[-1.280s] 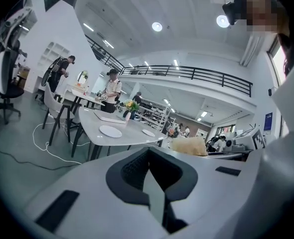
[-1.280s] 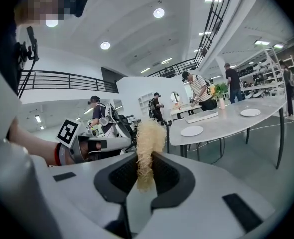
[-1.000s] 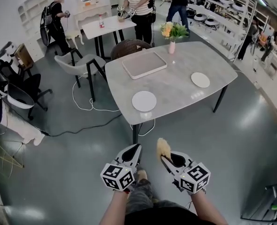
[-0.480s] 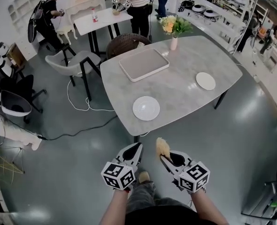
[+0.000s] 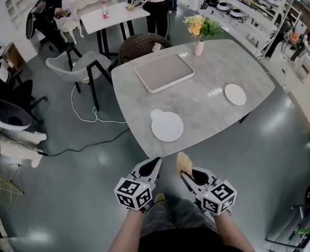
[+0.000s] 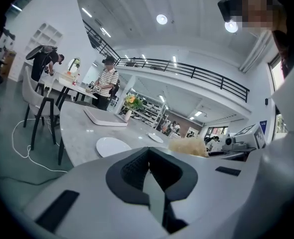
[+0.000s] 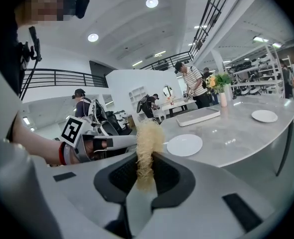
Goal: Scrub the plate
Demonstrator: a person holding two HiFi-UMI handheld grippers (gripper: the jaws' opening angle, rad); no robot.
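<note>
Yellow scrubber (image 7: pixel 147 133) (in right gripper (image 7: pixel 145 159))

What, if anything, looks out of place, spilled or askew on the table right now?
Nothing stands out. The near plate and the far plate lie flat on the table, the tray sits level, the flower vase stands upright, and no spill or breakage shows.

Grey table (image 5: pixel 213 109). White tray (image 5: pixel 163 72) lies on its far-left part. Vase (image 5: pixel 199 48) with flowers (image 5: pixel 199 26) stands upright near the far edge. Wicker chair (image 5: pixel 139 45) sits behind the table. Grey chair (image 5: pixel 76 66) stands to the left, apart.
</note>
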